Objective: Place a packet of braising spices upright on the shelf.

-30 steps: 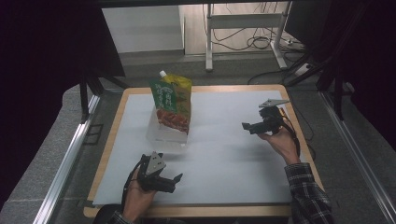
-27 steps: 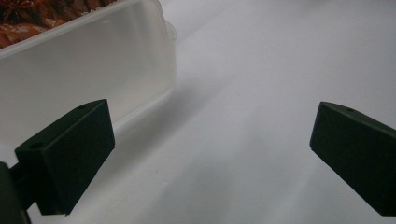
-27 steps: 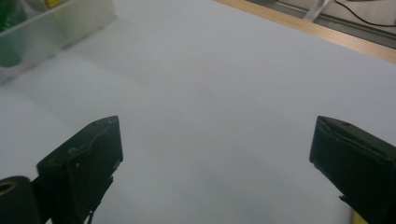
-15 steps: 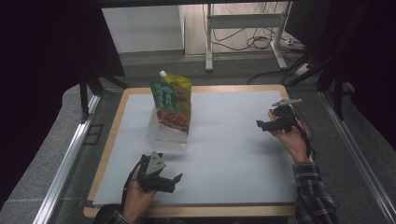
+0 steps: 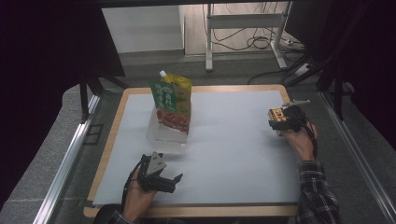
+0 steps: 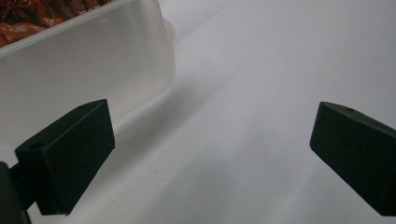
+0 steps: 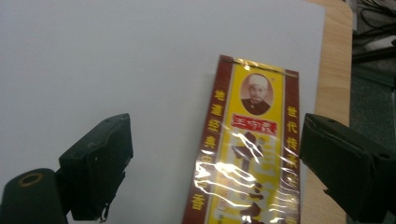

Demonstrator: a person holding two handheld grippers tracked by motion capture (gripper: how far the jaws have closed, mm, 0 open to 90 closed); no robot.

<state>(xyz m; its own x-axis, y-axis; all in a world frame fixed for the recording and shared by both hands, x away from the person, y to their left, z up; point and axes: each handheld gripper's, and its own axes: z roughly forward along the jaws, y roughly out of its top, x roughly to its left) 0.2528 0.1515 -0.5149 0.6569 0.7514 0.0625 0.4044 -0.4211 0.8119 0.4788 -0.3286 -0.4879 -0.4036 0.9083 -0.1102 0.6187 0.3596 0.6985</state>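
Observation:
A yellow and red flat packet (image 7: 247, 154) lies on the white mat near the table's right edge (image 5: 274, 113). My right gripper (image 7: 215, 158) hovers low over it (image 5: 276, 123). Its jaws have just been closing a little; they stand apart with the packet between them, and the pads are clear of it. A green and yellow spouted pouch (image 5: 172, 100) stands upright in a clear plastic tub (image 5: 163, 135) at the mat's centre left. My left gripper (image 5: 173, 181) rests open near the front edge, empty, with the tub (image 6: 84, 70) just off its left jaw.
The white mat (image 5: 233, 149) lies on a wooden board (image 5: 116, 116) with rounded corners. Metal rails (image 5: 65, 163) run along both sides of the table. A stand's legs and loose cables (image 5: 252, 42) are on the floor behind.
My right hand has moved right and down, from over the mat to the packet at the right edge. The left hand and the pouch have stayed put.

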